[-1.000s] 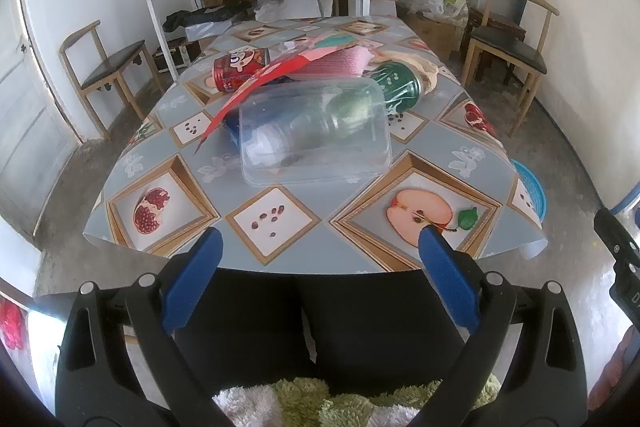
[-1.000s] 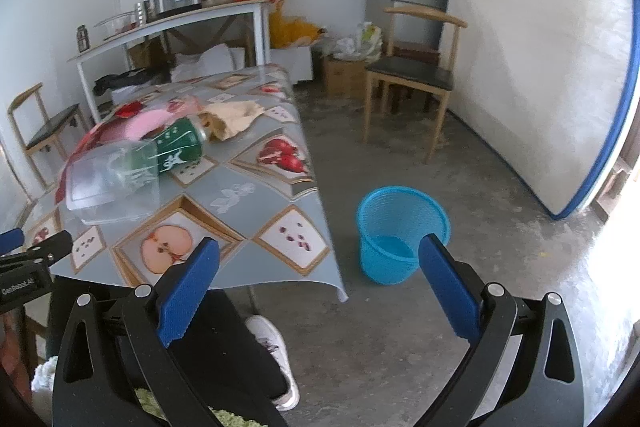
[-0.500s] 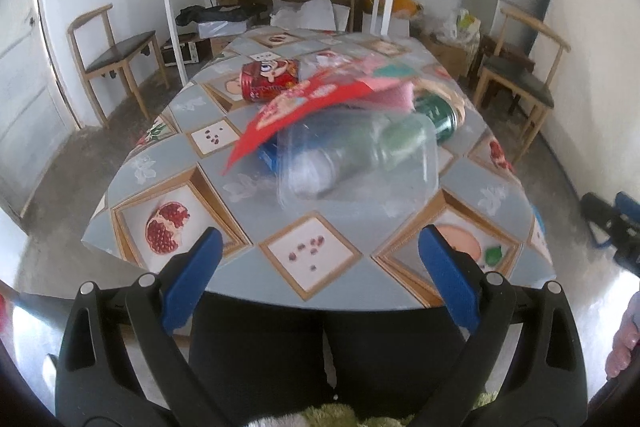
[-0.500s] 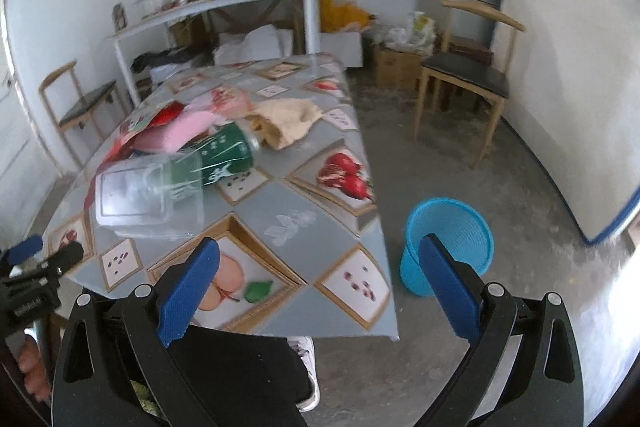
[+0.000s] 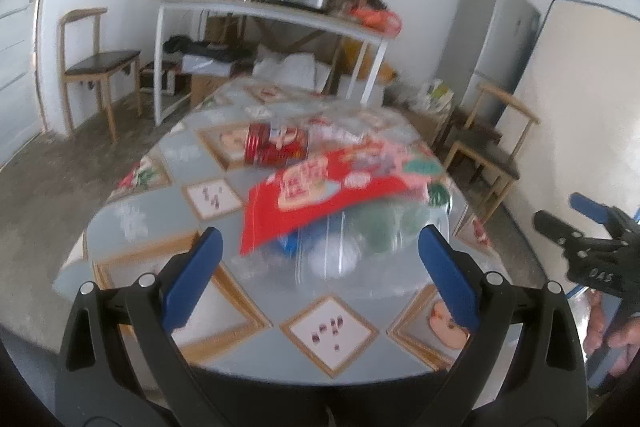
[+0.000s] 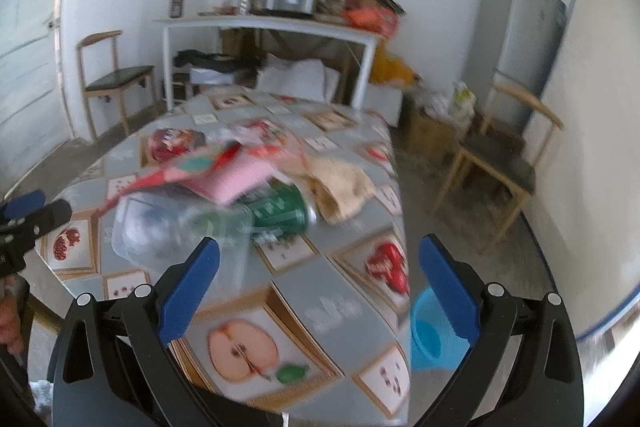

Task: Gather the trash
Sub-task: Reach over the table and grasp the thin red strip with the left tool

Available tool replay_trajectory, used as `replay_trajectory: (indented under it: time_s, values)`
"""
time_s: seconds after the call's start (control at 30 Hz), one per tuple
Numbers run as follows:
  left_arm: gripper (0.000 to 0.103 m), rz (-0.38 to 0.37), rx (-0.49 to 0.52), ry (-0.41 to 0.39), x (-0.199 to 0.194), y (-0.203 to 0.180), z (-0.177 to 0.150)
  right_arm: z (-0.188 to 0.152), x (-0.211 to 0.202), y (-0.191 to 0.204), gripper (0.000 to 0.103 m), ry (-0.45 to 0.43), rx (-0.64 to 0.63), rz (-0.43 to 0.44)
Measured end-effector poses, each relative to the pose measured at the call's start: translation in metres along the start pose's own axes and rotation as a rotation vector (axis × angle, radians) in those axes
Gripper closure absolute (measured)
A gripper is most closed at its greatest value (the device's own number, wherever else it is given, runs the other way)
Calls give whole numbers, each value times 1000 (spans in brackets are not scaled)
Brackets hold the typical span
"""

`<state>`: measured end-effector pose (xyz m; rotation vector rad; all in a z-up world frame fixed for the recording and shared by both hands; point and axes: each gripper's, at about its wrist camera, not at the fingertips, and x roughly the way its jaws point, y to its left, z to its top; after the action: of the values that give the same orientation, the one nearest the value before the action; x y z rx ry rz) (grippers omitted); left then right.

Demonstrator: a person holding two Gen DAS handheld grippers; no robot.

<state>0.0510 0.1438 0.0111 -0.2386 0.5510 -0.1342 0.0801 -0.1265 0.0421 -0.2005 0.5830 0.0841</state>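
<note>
Left wrist view is showing the left gripper (image 5: 320, 269) with its blue fingers (image 5: 192, 275) spread wide and holding nothing, hovering over the near end of the table (image 5: 132, 227). From left to right the trash is lying in one heap: a red can (image 5: 276, 145) on its side, a red snack packet (image 5: 320, 193) with printing too blurred to read, and a clear plastic tub (image 5: 352, 255) lying on its side under the packet. Something green, white and blue is showing through the tub's wall, but I cannot tell whether it is inside or behind. At the right edge, the right gripper (image 5: 588, 227) is appearing from the side, its black body bearing small white characters that seem to read "DAS", though blur is making this uncertain.

Right wrist view is showing the right gripper (image 6: 320, 269) with its fingers (image 6: 190, 277) likewise wide apart and empty, over the table's near right corner. Here the left gripper (image 6: 28, 211) is poking in at the left edge. This view alone is revealing a green can (image 6: 286, 209) with white lettering, unreadable, lying between the tub (image 6: 160, 227) and a crumpled tan cloth (image 6: 342, 189), a pink packet (image 6: 240, 179) beneath the red one, and a blue bin (image 6: 432, 335) standing on the floor just beside the table's right edge.
</note>
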Motion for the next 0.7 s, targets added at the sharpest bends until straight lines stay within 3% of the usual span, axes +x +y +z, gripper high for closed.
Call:
replay_trajectory:
  time_s: [0.17, 0.3, 0.53, 0.7]
  values:
    - [9, -139, 4, -37, 6, 12, 17, 10, 16, 14, 6, 0, 11, 63]
    - [9, -183, 139, -31, 20, -3, 25, 9, 27, 14, 6, 13, 44, 103]
    - [33, -117, 440, 38, 61, -40, 25, -2, 42, 1, 6, 49, 100, 118]
    - [39, -38, 656, 114, 96, -61, 15, -7, 50, -11, 6, 58, 134, 114]
